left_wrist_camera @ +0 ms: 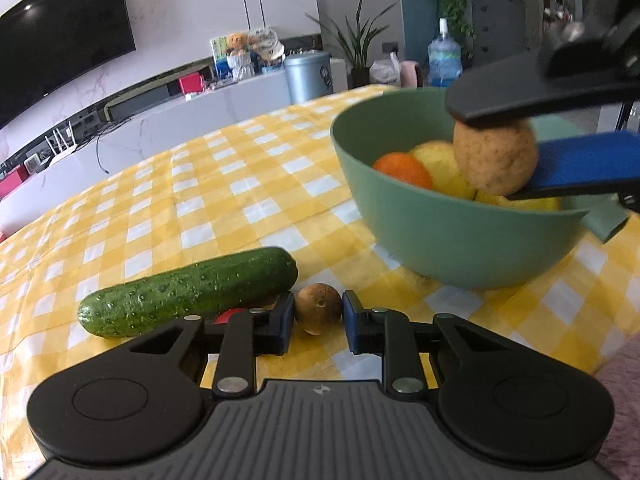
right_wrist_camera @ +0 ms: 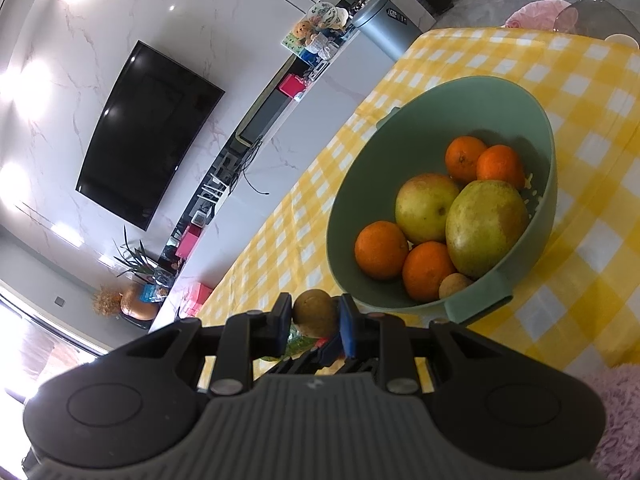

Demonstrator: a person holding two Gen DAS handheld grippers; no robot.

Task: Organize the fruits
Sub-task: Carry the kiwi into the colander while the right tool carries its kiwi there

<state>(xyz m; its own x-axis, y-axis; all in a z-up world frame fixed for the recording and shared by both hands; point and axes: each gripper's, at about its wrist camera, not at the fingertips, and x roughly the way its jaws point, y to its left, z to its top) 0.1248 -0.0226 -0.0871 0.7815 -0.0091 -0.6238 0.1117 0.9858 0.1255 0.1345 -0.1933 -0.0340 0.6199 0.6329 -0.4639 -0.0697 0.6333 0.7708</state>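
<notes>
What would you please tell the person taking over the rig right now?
Right gripper: shut on a small brown fruit, held above the green bowl.
Left gripper: open, fingers either side of another small brown fruit on the tablecloth; contact unclear.
Done: oranges, two larger yellow-green fruits and one small brown one in the bowl.
Left: release the held fruit, bowl the second. Cucumber lies on the table.

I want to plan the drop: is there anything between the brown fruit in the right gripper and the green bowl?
Nothing visible. The right gripper holds the brown fruit over the green bowl, above the oranges.
</notes>
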